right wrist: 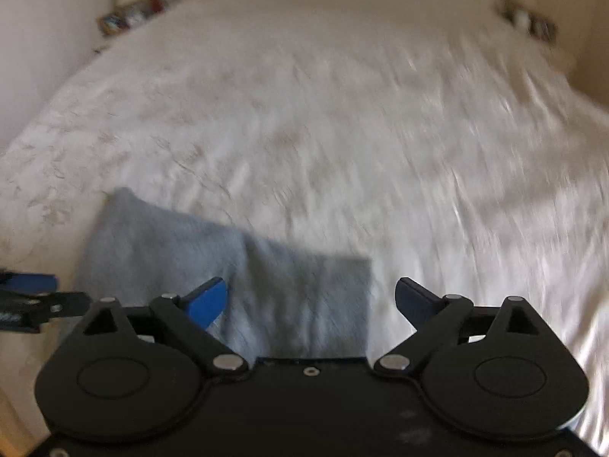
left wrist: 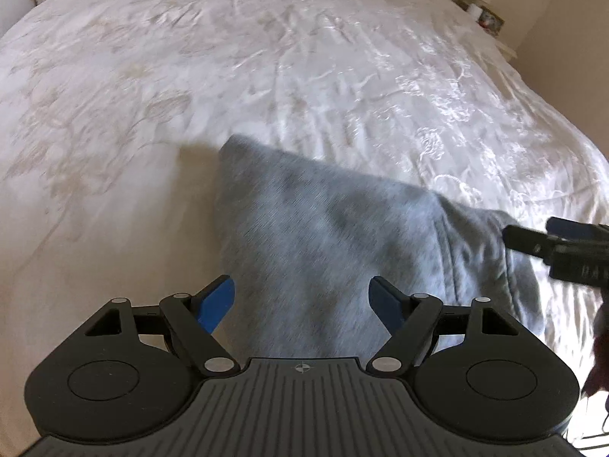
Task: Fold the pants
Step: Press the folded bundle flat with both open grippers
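The grey pants point(left wrist: 327, 251) lie folded into a compact stack on the bed point(left wrist: 266, 76), near its front edge. Both the left gripper point(left wrist: 302, 299) and right gripper point(right wrist: 311, 301) hang above the stack with jaws apart and nothing between them, probably because the fold looks finished.

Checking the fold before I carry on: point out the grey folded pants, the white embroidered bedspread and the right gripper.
Grey folded pants point(left wrist: 323, 236): left wrist view, middle of the top layer.
White embroidered bedspread point(left wrist: 266, 57): left wrist view, bare stretch beyond the pants.
Right gripper point(right wrist: 311, 301): right wrist view, midway between its blue fingertips.
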`<state>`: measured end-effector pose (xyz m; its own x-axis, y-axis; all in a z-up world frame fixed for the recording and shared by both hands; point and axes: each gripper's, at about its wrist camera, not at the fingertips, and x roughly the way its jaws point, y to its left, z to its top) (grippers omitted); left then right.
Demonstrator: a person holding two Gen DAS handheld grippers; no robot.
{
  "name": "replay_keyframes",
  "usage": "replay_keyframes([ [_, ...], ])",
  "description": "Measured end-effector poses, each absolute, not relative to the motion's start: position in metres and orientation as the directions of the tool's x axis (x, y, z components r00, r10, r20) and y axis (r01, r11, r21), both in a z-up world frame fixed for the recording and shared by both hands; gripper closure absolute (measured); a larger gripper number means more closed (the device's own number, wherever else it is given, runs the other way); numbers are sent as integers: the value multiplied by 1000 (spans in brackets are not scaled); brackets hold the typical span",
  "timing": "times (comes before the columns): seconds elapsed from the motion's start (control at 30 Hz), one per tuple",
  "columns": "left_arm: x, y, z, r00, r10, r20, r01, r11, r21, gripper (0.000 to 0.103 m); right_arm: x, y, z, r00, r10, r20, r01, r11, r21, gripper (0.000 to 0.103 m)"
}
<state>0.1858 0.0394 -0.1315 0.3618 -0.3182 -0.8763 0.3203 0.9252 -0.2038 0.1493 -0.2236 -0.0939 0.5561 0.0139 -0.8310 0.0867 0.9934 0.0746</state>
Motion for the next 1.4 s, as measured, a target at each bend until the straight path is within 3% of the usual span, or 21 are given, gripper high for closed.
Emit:
replay_keyframes([
  [0.23,207,8,-172,267,-271,-925,342,924,-172,24,170,-205,-138,448,71,-891,49,993,104,1],
  [0.33,209,-2,-191,241,-254,-937,376,914,-151,8,174,-207,-165,367,59,-928,109,988,106,0],
  [0.43,210,-5,-196,238,-257,-937,374,914,-156,1,176,-211,-168,362,78,-929,104,987,124,0],
  [0.87,200,-10,-202,335,-228,-914,325,939,-115,0,176,-228,-183,380,138,-915,144,968,206,0],
  [1.13,211,-11,-198,259,-214,-942,332,935,-121,1,183,-229,-182,345,157,-925,141,966,216,0],
  [1.2,211,-10,-192,258,-211,-943,329,937,-120,2,187,-231,-179,325,169,-931,146,963,226,0],
  [1.3,202,-10,-177,298,-189,-936,343,936,-80,15,189,-238,-171,324,177,-929,166,956,240,0],
  [1.4,186,-7,-163,331,-170,-928,353,935,-46,16,180,-247,-155,355,162,-921,209,946,247,6],
])
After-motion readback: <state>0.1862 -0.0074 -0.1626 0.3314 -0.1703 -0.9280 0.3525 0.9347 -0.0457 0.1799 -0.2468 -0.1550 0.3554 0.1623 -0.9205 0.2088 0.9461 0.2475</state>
